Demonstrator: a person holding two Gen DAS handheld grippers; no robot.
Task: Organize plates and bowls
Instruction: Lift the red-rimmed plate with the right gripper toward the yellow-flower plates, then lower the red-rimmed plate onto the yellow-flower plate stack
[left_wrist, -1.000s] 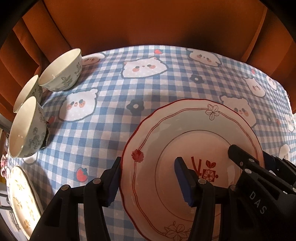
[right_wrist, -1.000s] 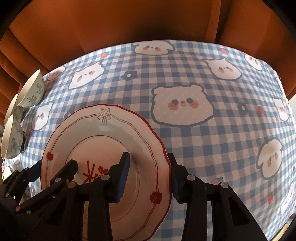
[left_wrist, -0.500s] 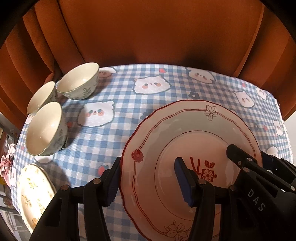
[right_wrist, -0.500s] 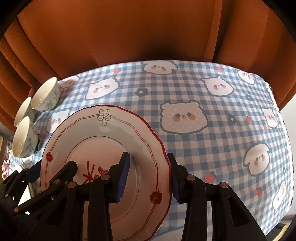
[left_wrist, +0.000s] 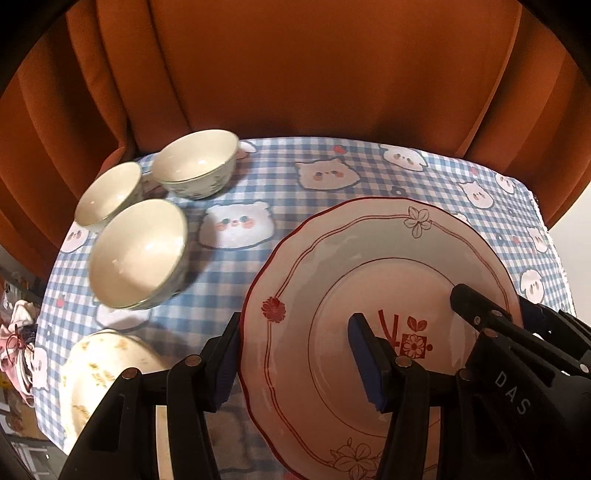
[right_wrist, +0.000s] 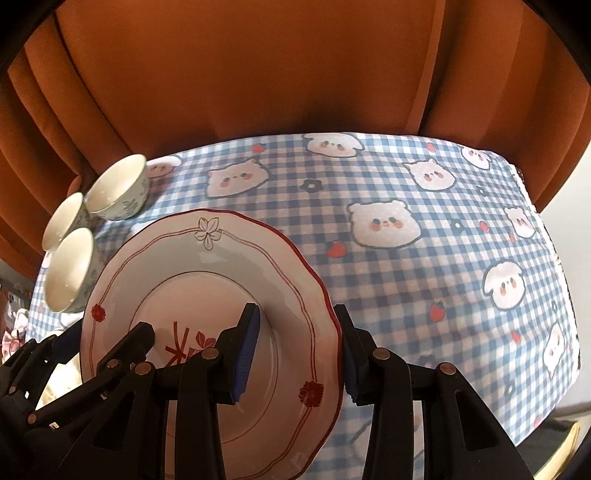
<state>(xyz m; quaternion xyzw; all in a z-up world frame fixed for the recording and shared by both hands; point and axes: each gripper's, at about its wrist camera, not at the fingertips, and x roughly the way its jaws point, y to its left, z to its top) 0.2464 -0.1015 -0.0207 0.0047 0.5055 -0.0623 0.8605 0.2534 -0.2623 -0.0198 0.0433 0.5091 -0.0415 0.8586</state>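
Observation:
A white plate with a red scalloped rim (left_wrist: 369, 273) is held in the air above the table. My left gripper (left_wrist: 295, 354) is shut on its left edge, one finger above and one below. My right gripper (right_wrist: 297, 350) is shut on its right edge (right_wrist: 295, 295) the same way. Three white floral bowls (left_wrist: 138, 253) stand close together at the table's far left, also seen in the right wrist view (right_wrist: 118, 186). A second plate with a yellow flower pattern (left_wrist: 99, 373) lies at the near left, below my left gripper.
The table wears a blue checked cloth with bear faces (right_wrist: 406, 229). An orange curtain (left_wrist: 295, 74) hangs right behind the table. The cloth's right edge (right_wrist: 565, 295) drops off to the floor. Clutter (left_wrist: 14, 332) shows beyond the table's left edge.
Both grippers have lifted the red-rimmed plate higher off the table; the cloth and bowls now look smaller and farther below. The grip on the plate is unchanged.

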